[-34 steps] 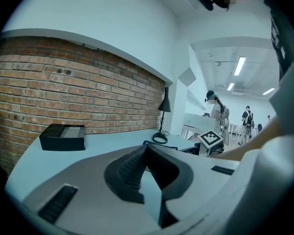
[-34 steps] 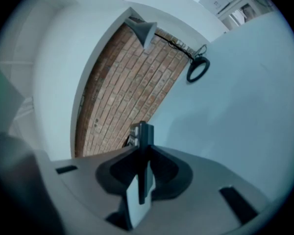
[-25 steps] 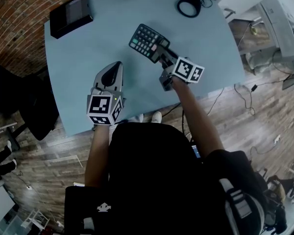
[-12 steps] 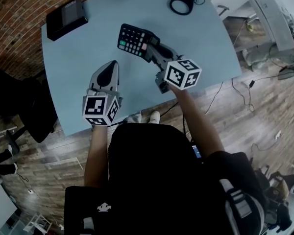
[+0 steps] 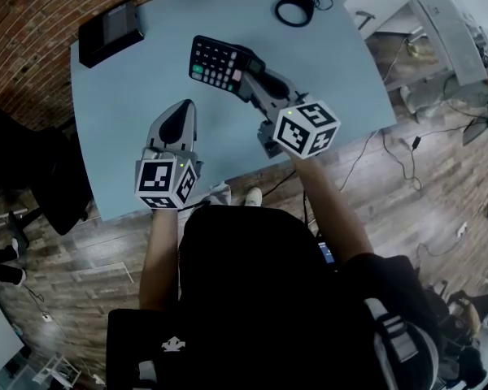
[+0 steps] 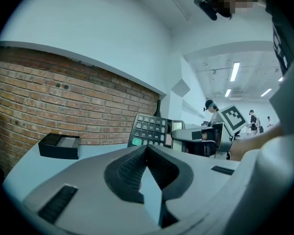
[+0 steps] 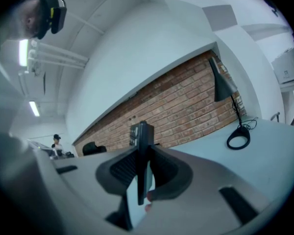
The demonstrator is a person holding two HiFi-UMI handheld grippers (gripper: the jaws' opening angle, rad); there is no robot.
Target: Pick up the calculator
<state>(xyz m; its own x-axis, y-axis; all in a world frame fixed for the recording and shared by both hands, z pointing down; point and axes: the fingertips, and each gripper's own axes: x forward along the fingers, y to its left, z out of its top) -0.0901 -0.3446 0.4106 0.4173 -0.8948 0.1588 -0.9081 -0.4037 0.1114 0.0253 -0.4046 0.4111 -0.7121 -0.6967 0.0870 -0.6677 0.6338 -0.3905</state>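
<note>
- Since a second ago, the right claw (image 5: 244,66) has lifted the calculator (image 5: 215,62) higher over the desk (image 5: 130,104) and rolled it, so it now stands more on its side.
- The calculator is now up in the air over the middle of the desk's far half, not lying on the desk.
- The right claw is pinching the calculator by one end. In the right gripper view the calculator (image 7: 142,136) shows thin and edge-on between the two pads, and both pads press on it.
- In the left gripper view the keys of the calculator (image 6: 149,130) face this way, with a green key at the bottom corner.
- The left claw (image 5: 184,108) has only shifted a little. It hangs over the near part of the desk, and its two tips are pressed together with nothing between them (image 6: 147,150).
- A black box (image 5: 110,29) sits at the far left corner of the desk.
- A lamp (image 7: 225,89) stands at the far right of the desk on a black ring base (image 5: 295,8).
- A brick wall (image 6: 63,99) runs behind the far side of the desk.
</note>
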